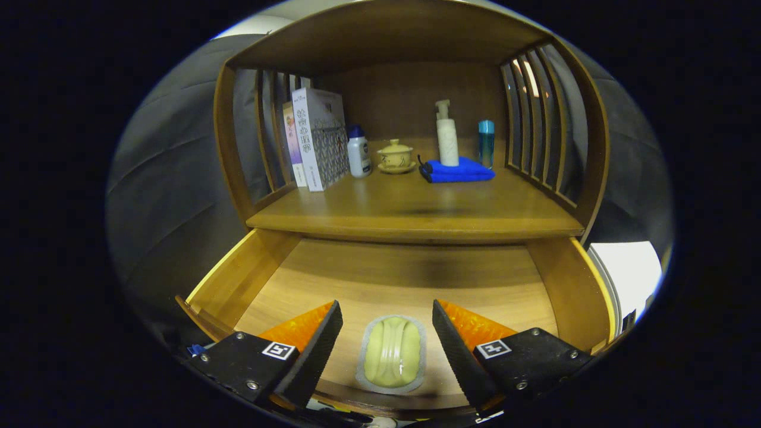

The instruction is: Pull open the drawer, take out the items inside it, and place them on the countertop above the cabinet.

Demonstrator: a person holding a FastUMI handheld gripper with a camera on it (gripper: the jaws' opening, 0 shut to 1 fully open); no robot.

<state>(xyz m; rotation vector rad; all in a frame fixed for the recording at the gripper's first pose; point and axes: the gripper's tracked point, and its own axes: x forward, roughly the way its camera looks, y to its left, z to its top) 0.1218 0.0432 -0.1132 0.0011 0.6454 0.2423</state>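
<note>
The wooden drawer (pixel 553 279) stands pulled out below the cabinet's countertop (pixel 416 208). On the drawer's floor, close to its front wall, lies a pale yellow-green packet in a clear wrapper (pixel 392 353). My gripper (pixel 386 312) is open above it, one finger on each side of the packet, neither touching it. The drawer's floor behind the packet is bare wood.
On the countertop, towards the back, stand boxed books (pixel 318 137), a small white bottle (pixel 358 151), a yellow lidded cup on a saucer (pixel 395 156), a folded blue cloth (pixel 458 170) with a pump bottle (pixel 447 134) on it, and a blue bottle (pixel 486 142). Slatted side walls flank the shelf.
</note>
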